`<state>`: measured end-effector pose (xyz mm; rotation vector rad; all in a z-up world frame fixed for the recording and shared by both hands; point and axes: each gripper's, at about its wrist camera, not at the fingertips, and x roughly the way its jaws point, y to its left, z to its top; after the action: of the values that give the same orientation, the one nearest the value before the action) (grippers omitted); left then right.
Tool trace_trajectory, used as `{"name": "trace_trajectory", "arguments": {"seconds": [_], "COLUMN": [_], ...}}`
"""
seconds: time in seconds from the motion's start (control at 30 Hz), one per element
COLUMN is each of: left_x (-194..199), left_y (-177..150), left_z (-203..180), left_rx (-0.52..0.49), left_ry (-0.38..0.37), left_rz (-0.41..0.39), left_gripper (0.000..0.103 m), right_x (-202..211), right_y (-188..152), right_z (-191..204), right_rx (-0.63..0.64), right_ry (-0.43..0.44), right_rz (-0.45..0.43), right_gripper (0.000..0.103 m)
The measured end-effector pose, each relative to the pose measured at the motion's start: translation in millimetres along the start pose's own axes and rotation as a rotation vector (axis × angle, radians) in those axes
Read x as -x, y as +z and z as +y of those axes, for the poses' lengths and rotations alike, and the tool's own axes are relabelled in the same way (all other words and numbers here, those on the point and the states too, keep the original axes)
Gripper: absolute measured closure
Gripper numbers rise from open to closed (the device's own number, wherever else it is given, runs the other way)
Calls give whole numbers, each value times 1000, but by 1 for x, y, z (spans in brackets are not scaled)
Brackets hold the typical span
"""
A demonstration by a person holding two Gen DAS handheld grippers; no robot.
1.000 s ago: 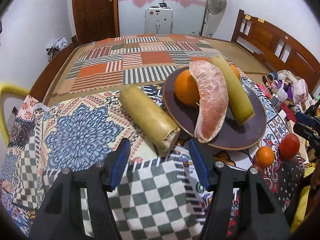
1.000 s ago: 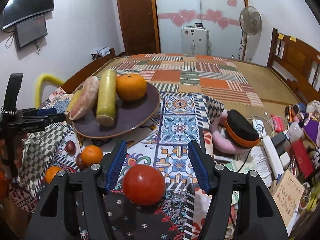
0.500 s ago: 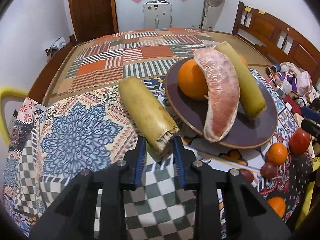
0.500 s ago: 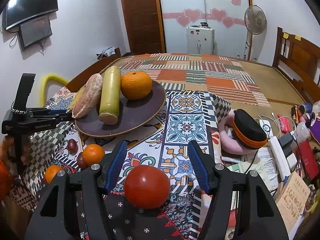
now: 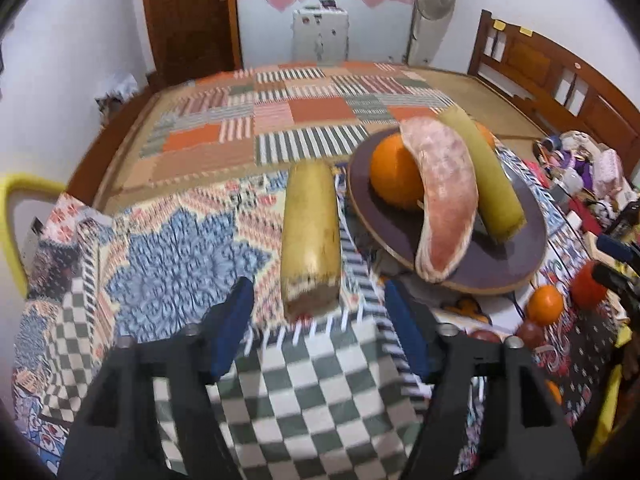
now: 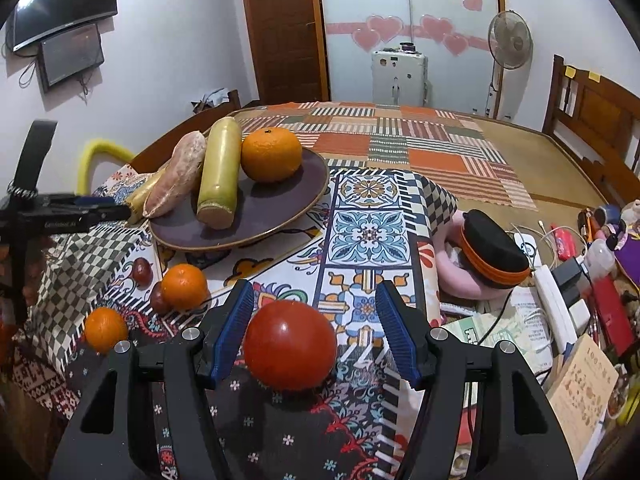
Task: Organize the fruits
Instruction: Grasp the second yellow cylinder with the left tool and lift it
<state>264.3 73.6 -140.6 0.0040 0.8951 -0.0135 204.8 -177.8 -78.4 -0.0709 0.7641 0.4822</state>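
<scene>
A yellowish cane piece (image 5: 310, 236) lies on the patterned cloth left of the dark round plate (image 5: 516, 268). My left gripper (image 5: 320, 328) is open, its jaws on either side of the cane's cut near end, not touching. The plate holds an orange (image 5: 390, 178), a pink pomelo wedge (image 5: 444, 196) and a second cane piece (image 5: 486, 176). My right gripper (image 6: 316, 332) is open around a red tomato (image 6: 290, 346) that rests on the cloth; the left pad (image 6: 234, 330) is close to it.
Small oranges (image 6: 184, 286) (image 6: 105, 329) and dark round fruits (image 6: 141, 272) lie on the cloth below the plate (image 6: 280, 208). A pink and black cushion (image 6: 486, 256), a power strip (image 6: 554, 300), books and clutter fill the right side. The left gripper shows at the left (image 6: 64, 212).
My left gripper closed near the cane piece half a second ago and has opened again; the cane now lies straighter, its cut end towards me. My right gripper has come closer around the tomato.
</scene>
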Motion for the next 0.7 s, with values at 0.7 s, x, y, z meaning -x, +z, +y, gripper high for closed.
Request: {"name": "trace_trajectory", "arguments": {"seconds": [0.7], "left_x": [-2], "left_y": [-27], "left_z": [2], "left_rx": [-13], "left_ry": [5], "left_rz": [76], "left_gripper": [66], "right_x": [-3], "right_y": [-21], "right_z": [13], "right_rx": [31], "right_ry": [25], "right_rz": [35], "right_gripper": [57]}}
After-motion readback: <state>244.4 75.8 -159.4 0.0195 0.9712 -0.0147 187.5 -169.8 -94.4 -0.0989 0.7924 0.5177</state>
